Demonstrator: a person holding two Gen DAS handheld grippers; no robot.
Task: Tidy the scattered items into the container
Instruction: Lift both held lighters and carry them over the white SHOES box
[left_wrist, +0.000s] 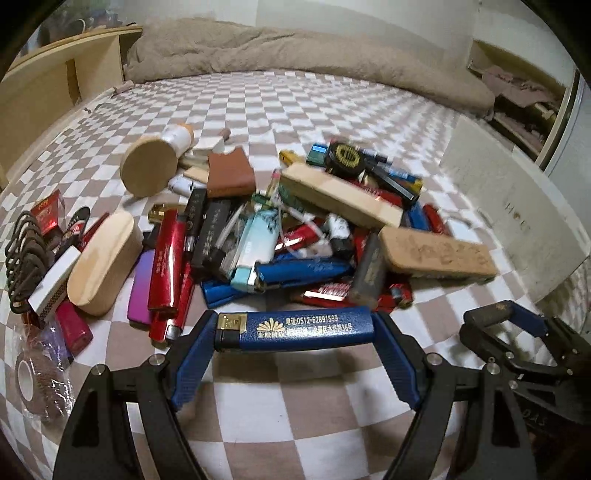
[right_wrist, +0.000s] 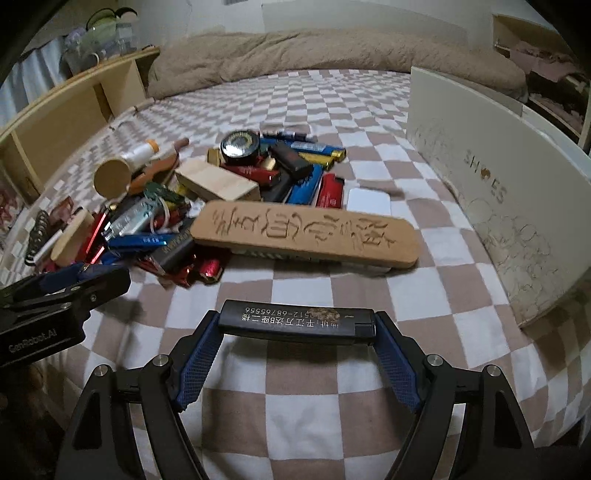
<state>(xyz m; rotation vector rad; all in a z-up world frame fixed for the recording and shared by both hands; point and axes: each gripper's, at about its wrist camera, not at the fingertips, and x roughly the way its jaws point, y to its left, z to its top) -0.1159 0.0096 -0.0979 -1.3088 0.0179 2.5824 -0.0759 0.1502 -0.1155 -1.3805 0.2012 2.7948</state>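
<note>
The left tongs (left_wrist: 295, 328) gripped a blue lighter (left_wrist: 295, 329) crosswise, one pad at each end, its metal cap toward the left finger and gold lettering facing up. It hung clear of the checked bedsheet (left_wrist: 280, 110), with its shadow on the cloth below.

The right tongs (right_wrist: 297, 325) were clamped the same way on a black lighter (right_wrist: 297, 324), held end to end between the blue pads, its printed writing upside down from where the camera sat and its cap toward the right finger.

Just beyond both pairs of tongs lay the heap of lighters (left_wrist: 258, 251), red, blue, black and purple, mixed with other bits: a long carved wooden slab (right_wrist: 306, 233) nearest the right tongs, a pale wooden block (left_wrist: 341, 194) resting on top of the pile farther back, a rounded wooden case (left_wrist: 103, 262) off to the left of the left tongs, and a round wooden disc (left_wrist: 149, 166) behind that. A black round tin (right_wrist: 240, 147) sat at the far side of the heap (its lid too blurred to read).

The container, a white shoe box (right_wrist: 498, 206), stood to the right of the right tongs, its long side wall facing the pile. From the left tongs it showed as a pale wall to the right, past the other tongs. A beige blanket (left_wrist: 295, 48) lay bunched across the far end of the bed.
</note>
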